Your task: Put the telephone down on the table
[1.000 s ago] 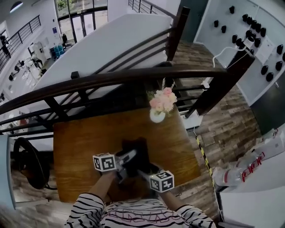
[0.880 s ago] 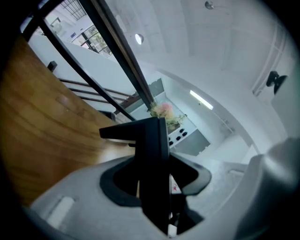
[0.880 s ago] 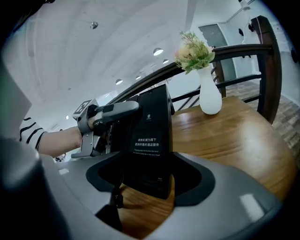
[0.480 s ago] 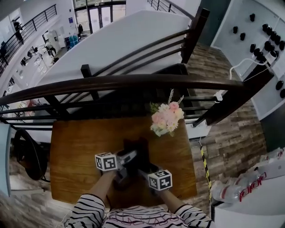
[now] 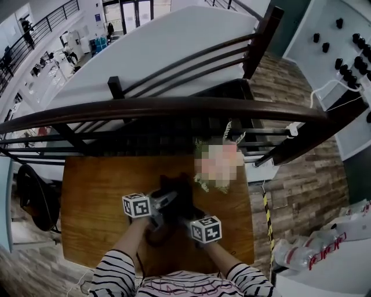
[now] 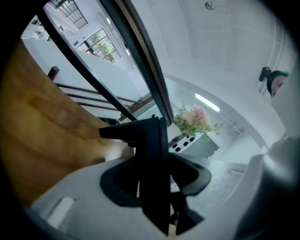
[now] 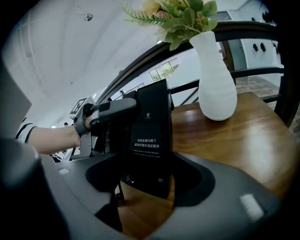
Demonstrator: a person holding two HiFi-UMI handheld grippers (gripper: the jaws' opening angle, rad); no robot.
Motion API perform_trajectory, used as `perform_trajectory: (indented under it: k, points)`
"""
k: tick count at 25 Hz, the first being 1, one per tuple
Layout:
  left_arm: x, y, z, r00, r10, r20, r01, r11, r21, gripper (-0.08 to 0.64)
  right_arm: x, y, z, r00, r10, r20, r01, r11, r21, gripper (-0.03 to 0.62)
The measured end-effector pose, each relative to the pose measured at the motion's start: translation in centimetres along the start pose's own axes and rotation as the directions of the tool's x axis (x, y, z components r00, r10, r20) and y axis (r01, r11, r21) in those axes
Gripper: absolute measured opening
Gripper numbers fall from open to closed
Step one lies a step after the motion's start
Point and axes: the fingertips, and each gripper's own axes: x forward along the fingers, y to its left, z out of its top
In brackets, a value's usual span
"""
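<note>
left gripper [image 5: 162, 203] and right gripper [image 5: 186, 220] both pinch the telephone [image 7: 152, 136], and a careless swing could topple the nearby vase [image 7: 216, 79].

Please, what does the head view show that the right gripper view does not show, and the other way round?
Only the head view: the person's striped sleeves, the plank floor, and the whole outline of the table. Only the right gripper view: the white vase under the flowers, and the white print on the black face of the telephone. Both: the black telephone, the wooden table, and the dark railing behind it.
</note>
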Motion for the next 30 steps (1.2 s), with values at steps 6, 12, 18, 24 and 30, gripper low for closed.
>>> perform_trajectory:
  k: [6, 12, 18, 24, 30]
  points:
    - [2.0, 1.7, 1.5, 1.000, -0.025, -0.005, 0.025, 1.000, -0.017, 0.186, 1.7, -1.9, 1.4, 1.000, -0.015, -0.011, 0.015, 1.000, 0.014, 0.308]
    - [3.1, 2.9, 2.4, 0.999, -0.051, -0.017, 0.050, 0.998, -0.048, 0.186, 2.7, -3.0, 2.5, 1.000, -0.026, -0.015, 0.027, 0.999, 0.034, 0.307]
    - [4.0, 4.2, 2.5, 0.997, -0.071, -0.024, 0.068, 0.994, -0.089, 0.186, 3.3, -4.0, 2.7, 0.999, -0.038, -0.020, 0.039, 0.998, 0.059, 0.302]
    - [4.5, 5.6, 2.2, 0.997, -0.070, -0.031, 0.066, 0.992, -0.112, 0.186, 3.8, -4.5, 2.5, 0.999, -0.035, -0.025, 0.037, 0.996, 0.079, 0.302]
    - [4.7, 5.5, 2.6, 0.996, -0.087, -0.021, 0.084, 0.989, -0.122, 0.186, 4.1, -4.6, 2.6, 0.999, -0.031, -0.020, 0.033, 0.996, 0.087, 0.302]
